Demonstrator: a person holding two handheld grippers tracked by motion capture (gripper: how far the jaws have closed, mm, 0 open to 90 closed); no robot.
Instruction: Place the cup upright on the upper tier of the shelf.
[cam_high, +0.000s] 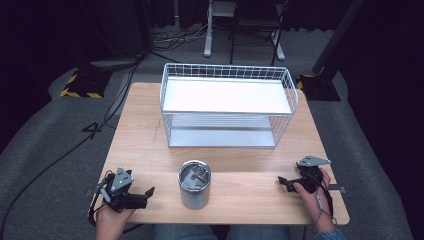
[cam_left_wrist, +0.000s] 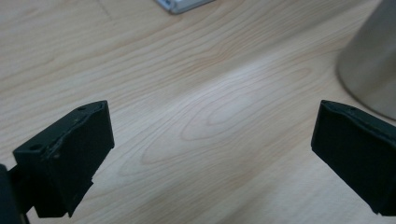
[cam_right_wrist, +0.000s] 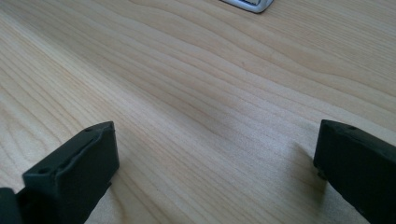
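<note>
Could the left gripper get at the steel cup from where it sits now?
Probably yes. The left gripper rests open on the table beside the steel cup, with bare wood between them. The left gripper view shows the cup's wall just past one jaw. The wire rack stands farther back.

We count one steel cup (cam_high: 194, 184) just in front of one white wire rack (cam_high: 228, 106) (two tiers), and two grippers, one (cam_high: 141, 196) left of the cup, one (cam_high: 286, 183) right.
</note>
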